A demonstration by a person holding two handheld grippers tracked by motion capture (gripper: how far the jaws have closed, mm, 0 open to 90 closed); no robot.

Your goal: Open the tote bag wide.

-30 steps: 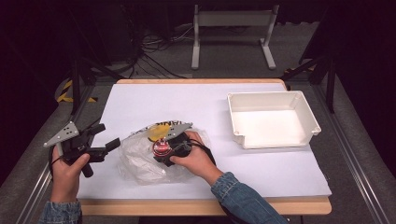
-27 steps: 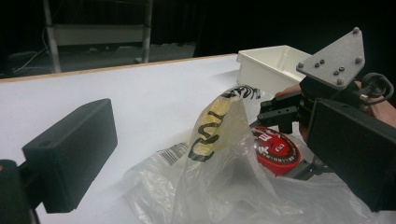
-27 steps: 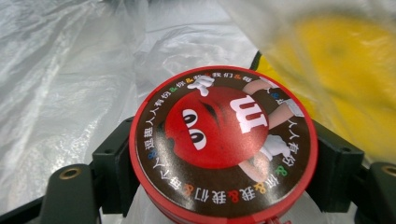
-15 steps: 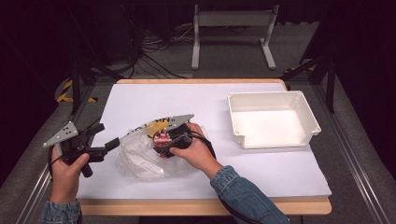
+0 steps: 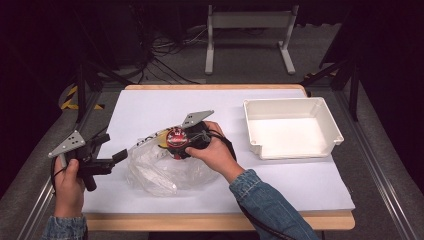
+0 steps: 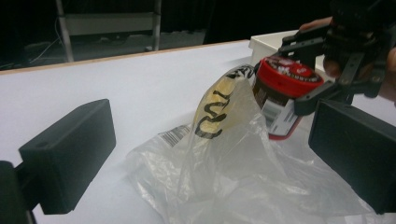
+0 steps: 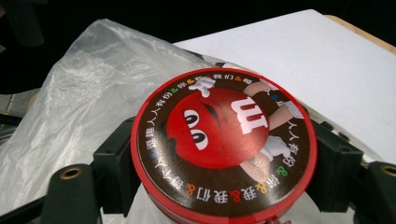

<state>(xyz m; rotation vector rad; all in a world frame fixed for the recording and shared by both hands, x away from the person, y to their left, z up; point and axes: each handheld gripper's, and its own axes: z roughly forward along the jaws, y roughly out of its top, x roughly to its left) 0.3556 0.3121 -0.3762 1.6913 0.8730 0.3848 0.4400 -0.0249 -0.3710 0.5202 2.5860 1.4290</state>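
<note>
My right hand-held gripper pinches the red-lidded jar by its sides, above the clear plastic bag on the desk. My left hand-held gripper, at the bag's 9 o'clock, stands spread with nothing between its jaws.

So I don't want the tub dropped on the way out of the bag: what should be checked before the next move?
1. Right gripper shut on the red-lidded candy tub, jaws on both sides: ok.
2. Tub lifted out of the plastic bag: ok, though the bag touches it.
3. Left gripper holding the bag down: not ok, jaws open, apart from it.
4. White tray free to take the tub: ok.
5. Tub's lid closed tight: cannot tell.
</note>
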